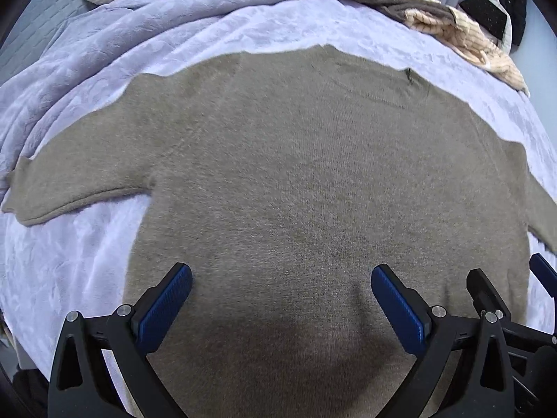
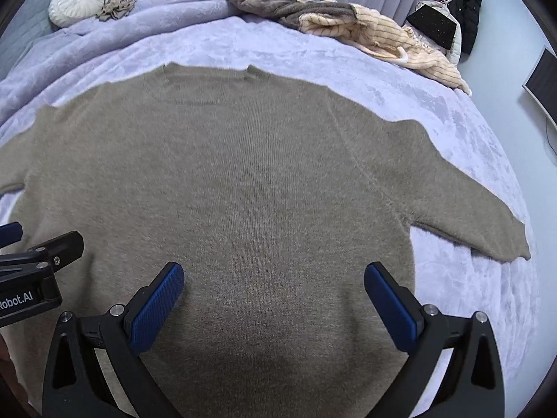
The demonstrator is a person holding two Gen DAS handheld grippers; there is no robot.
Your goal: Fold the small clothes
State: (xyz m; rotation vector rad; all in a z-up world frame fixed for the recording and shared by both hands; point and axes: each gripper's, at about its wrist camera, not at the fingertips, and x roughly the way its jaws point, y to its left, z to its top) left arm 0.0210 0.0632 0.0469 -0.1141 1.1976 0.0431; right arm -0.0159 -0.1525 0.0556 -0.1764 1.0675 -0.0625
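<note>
A taupe knit sweater (image 1: 296,160) lies flat on a lavender blanket (image 1: 104,52), neck away from me, both sleeves spread out to the sides. It also shows in the right wrist view (image 2: 243,160). My left gripper (image 1: 281,278) is open and empty, just above the sweater's lower body. My right gripper (image 2: 274,277) is open and empty, above the lower body too, a little to the right of the left one. The right gripper shows at the right edge of the left wrist view (image 1: 508,278). The sweater's hem is hidden below both views.
A pile of other clothes, brown and cream striped (image 2: 365,28), lies at the blanket's far right. A round white cushion (image 2: 76,1) and a crumpled beige item (image 2: 116,7) sit far left. Dark clothes (image 2: 459,14) hang by the wall at right.
</note>
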